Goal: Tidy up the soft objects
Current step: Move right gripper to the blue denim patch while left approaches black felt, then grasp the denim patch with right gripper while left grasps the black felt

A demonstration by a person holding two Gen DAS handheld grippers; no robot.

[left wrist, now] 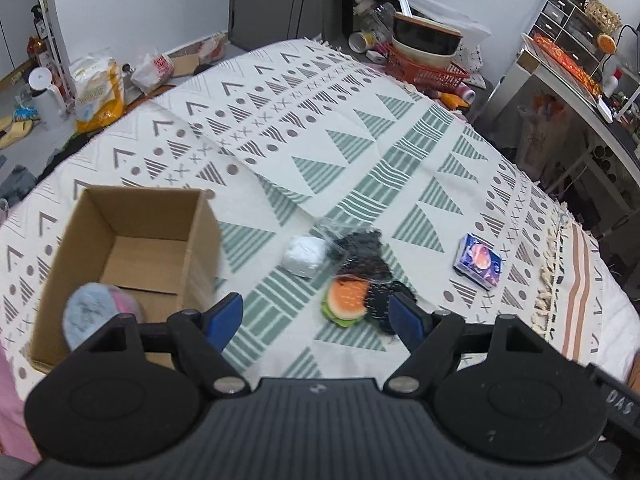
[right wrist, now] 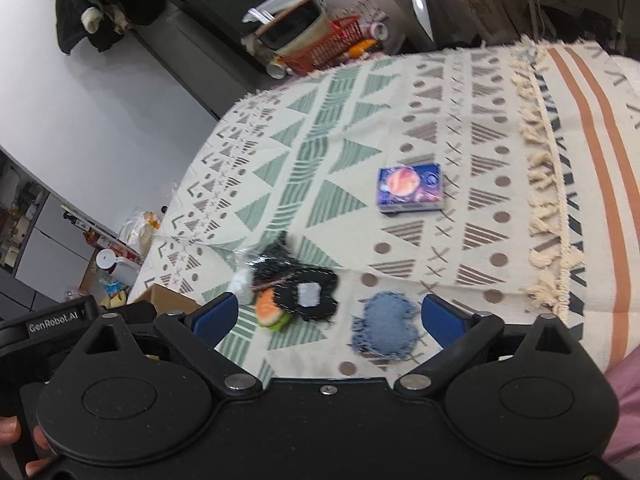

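Both the left tool (left wrist: 316, 316) and right tool (right wrist: 328, 316) are seen spread, empty. A squashy burger toy (left wrist: 346, 302), a black frayed patch (right wrist: 308, 294) and a white ball (left wrist: 305, 256) are clustered at twelve o'clock of the left tool; a frayed denim patch (right wrist: 386, 330) lies between the right tool's fingers. A cardboard box (left wrist: 132, 256) at nine o'clock rests on the woven patterned blanket (left wrist: 320, 128).

White walls (left wrist: 140, 0) fill the upper left. A red basket (left wrist: 424, 68) sits top centre. Cluttered shelving (left wrist: 576, 28) stands upper right.
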